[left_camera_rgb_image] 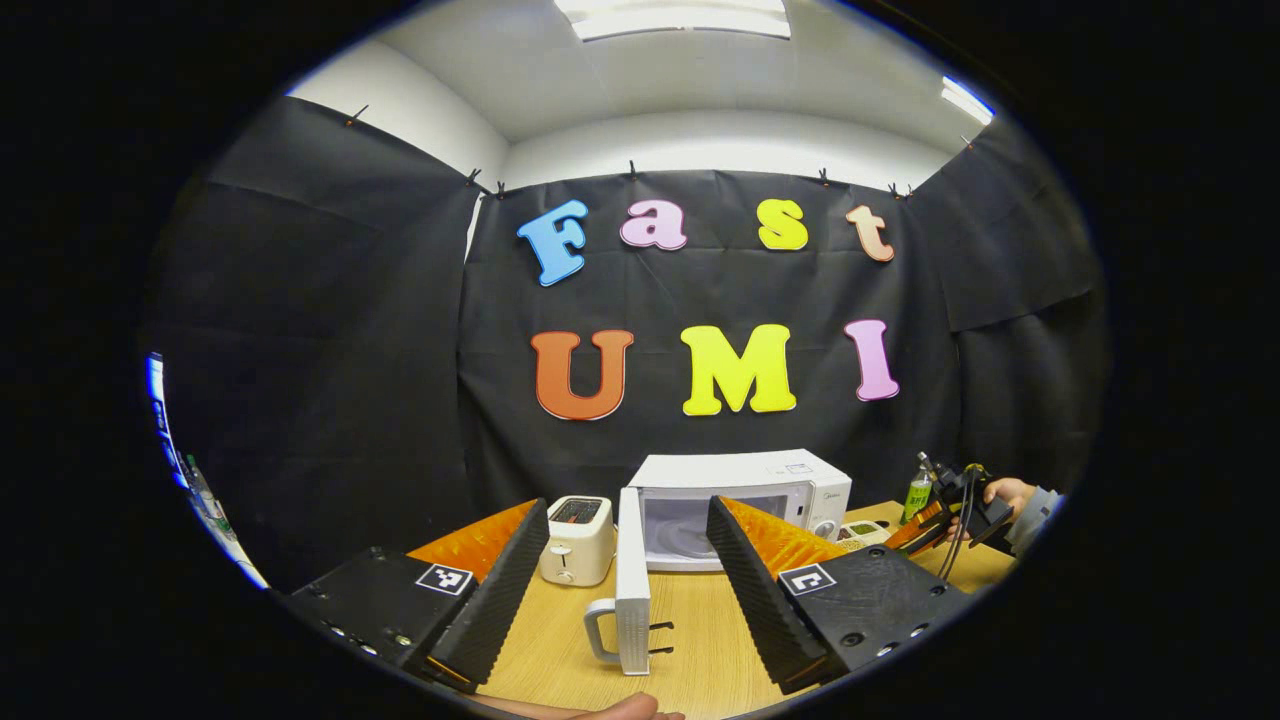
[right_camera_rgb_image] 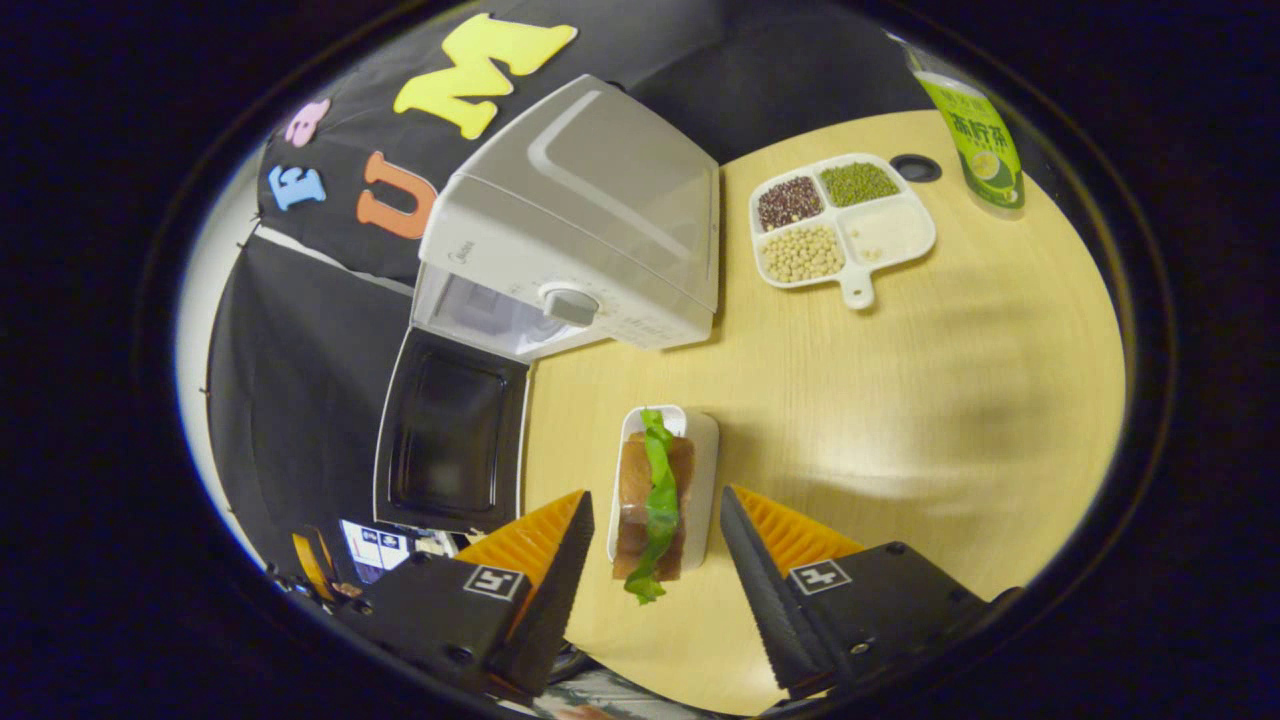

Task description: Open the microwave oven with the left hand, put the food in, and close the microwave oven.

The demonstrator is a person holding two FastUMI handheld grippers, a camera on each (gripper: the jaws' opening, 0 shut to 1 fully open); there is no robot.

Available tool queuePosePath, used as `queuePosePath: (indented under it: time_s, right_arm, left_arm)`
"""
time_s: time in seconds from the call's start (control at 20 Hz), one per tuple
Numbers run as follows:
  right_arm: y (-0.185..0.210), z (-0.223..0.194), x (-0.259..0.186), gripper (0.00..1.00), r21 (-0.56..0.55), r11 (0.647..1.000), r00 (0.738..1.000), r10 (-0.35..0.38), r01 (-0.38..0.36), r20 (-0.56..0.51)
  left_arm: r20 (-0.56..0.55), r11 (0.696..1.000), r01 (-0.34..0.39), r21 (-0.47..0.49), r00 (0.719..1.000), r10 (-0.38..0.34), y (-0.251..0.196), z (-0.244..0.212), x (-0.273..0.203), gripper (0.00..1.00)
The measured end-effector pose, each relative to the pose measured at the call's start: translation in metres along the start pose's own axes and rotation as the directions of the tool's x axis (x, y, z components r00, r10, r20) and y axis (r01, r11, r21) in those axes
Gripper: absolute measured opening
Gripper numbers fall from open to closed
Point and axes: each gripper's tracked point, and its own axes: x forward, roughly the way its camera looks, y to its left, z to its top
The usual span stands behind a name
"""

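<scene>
The white microwave (left_camera_rgb_image: 740, 500) stands at the back of the wooden table with its door (left_camera_rgb_image: 632, 580) swung wide, edge-on toward me, handle (left_camera_rgb_image: 600, 630) nearest. My left gripper (left_camera_rgb_image: 625, 600) is open, its fingers either side of the door's edge and apart from it. In the right gripper view the microwave (right_camera_rgb_image: 580, 220) sits at upper left and its door (right_camera_rgb_image: 450, 430) hangs open. The food (right_camera_rgb_image: 660, 490), brown slices with a green leaf on a small white dish, lies on the table. My right gripper (right_camera_rgb_image: 652, 575) is open, straddling the near end of the dish without touching. Farther off, a hand holds the right gripper (left_camera_rgb_image: 950, 510).
A white toaster (left_camera_rgb_image: 577, 540) stands left of the microwave. A divided white tray (right_camera_rgb_image: 840, 225) of beans and grains lies right of it, with a green bottle (right_camera_rgb_image: 980, 130) and a dark round hole (right_camera_rgb_image: 915, 167) in the tabletop beyond. Bare wood spreads to the right of the dish.
</scene>
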Motion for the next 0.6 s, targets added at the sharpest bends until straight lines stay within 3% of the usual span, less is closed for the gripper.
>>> queuePosePath:
  time_s: [0.05,0.15,0.2,0.25,0.3,0.35,0.4,0.6]
  right_arm:
    - [0.001,-0.005,0.003,0.84,0.024,1.000,1.000,0.010,-0.009,-0.016]
    - [0.003,-0.005,0.005,0.33,0.052,0.999,1.000,0.000,0.000,0.003]
    - [0.005,-0.005,0.005,0.27,0.038,0.999,1.000,-0.008,0.008,0.008]
    - [0.009,-0.007,0.002,0.27,0.032,0.999,1.000,-0.016,0.015,0.016]
    - [0.014,-0.007,-0.002,0.34,0.025,0.999,0.999,-0.023,0.022,0.027]
    - [0.021,-0.008,-0.008,0.26,0.012,1.000,0.999,-0.030,0.029,0.042]
    - [0.028,-0.010,-0.013,0.33,-0.006,0.999,0.998,-0.036,0.037,0.058]
    - [0.060,-0.022,-0.035,0.34,-0.101,0.991,0.989,-0.069,0.083,0.131]
  left_arm:
    - [-0.004,1.000,0.003,-0.001,1.000,-0.003,-0.001,-0.003,-0.002,0.95]
    - [-0.008,1.000,0.014,0.002,1.000,-0.014,-0.001,-0.005,-0.005,0.95]
    - [-0.008,1.000,0.018,0.004,1.000,-0.018,-0.002,-0.007,-0.005,0.95]
    - [-0.008,1.000,0.024,0.006,1.000,-0.024,-0.002,-0.008,-0.006,0.95]
    - [-0.009,1.000,0.028,0.005,1.000,-0.028,-0.002,-0.009,-0.007,0.95]
    - [-0.009,0.999,0.033,0.005,0.999,-0.033,-0.001,-0.011,-0.008,0.95]
    - [-0.011,0.999,0.036,0.001,0.999,-0.036,0.001,-0.014,-0.009,0.95]
    - [-0.028,0.998,0.054,-0.028,0.998,-0.055,0.007,-0.024,-0.012,0.95]
